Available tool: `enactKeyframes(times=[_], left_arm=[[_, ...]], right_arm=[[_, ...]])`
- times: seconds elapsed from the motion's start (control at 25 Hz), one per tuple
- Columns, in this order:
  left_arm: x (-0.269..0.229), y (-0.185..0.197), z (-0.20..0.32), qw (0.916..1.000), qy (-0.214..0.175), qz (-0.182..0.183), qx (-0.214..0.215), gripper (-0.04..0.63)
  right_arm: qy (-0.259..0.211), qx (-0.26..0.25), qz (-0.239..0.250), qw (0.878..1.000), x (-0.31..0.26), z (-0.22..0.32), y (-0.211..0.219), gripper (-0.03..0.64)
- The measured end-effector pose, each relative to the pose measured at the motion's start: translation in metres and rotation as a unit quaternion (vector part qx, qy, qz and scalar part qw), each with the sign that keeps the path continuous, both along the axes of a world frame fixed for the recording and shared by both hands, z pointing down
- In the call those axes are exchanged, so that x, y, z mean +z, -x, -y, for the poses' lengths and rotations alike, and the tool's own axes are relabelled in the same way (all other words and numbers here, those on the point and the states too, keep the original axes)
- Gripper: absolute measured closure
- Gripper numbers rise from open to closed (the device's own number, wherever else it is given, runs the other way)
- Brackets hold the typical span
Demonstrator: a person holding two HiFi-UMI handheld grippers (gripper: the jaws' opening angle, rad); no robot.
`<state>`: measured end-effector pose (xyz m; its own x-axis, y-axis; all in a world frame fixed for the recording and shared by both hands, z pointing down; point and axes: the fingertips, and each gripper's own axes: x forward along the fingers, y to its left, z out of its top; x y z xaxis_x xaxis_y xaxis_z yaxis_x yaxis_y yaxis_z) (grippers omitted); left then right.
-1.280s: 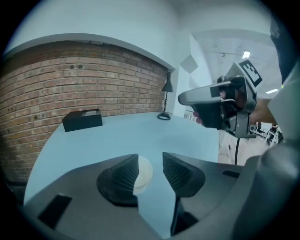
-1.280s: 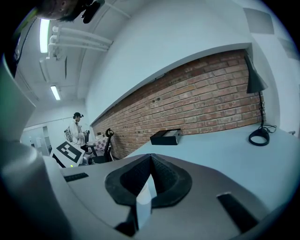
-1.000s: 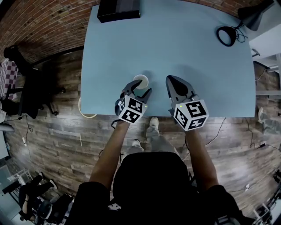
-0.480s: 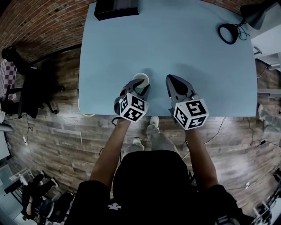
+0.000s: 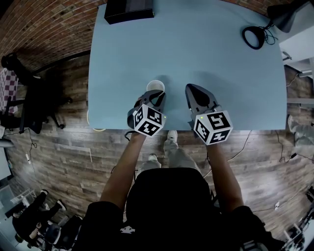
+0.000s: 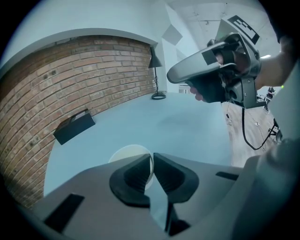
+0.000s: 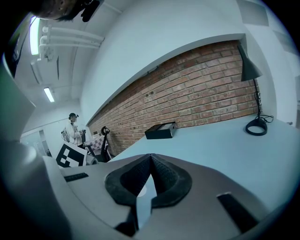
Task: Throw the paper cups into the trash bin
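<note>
A paper cup (image 5: 155, 86) stands upright, mouth up, on the light-blue table (image 5: 206, 49). It is close to the near edge, a little left of that edge's middle. The left gripper (image 5: 158, 97) reaches over the near edge onto the side of the cup facing the person. In the left gripper view its jaws have just been closing. They now stand narrow, with the cup's near wall pinched between the pads (image 6: 140, 171), one pad inside the rim and the other outside. The cup's base rests on the table.

The right gripper (image 5: 188, 87) hovers just beside the cup on its right, apart from it, also near the near edge. In the right gripper view its jaws meet at the tips and hold nothing.

A black box (image 5: 130, 10) lies at the far edge, toward the far left corner. A black desk lamp (image 5: 255, 38) stands near the far right corner, its round base on the table. Both are well apart from the cup.
</note>
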<state>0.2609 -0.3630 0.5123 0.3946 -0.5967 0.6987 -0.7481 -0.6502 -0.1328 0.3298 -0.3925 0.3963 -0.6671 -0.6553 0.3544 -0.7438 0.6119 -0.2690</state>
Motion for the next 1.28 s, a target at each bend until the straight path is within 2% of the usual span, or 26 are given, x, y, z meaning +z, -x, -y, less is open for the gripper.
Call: enactKeyframes(times=[0.48, 0.64, 1.08, 1.28], left_arm=[[-0.015, 0.007, 0.002, 0.9996, -0.018, -0.014, -0.017, 0.566], [-0.026, 0.01, 0.002, 0.9989, -0.025, -0.028, -0.026, 0.568], [-0.062, 0.04, -0.007, 0.9917, -0.056, -0.07, -0.092, 0.568], [-0.076, 0.061, -0.02, 0.9856, -0.065, -0.088, -0.129, 0.568]], right_arm=[[-0.008, -0.016, -0.004, 1.0, -0.003, -0.002, 0.008, 0.614], [-0.01, -0.024, -0.004, 1.0, -0.006, -0.003, 0.012, 0.614], [-0.019, -0.067, 0.0, 0.998, -0.015, -0.006, 0.039, 0.614], [-0.023, -0.087, 0.003, 0.996, -0.022, -0.014, 0.057, 0.614]])
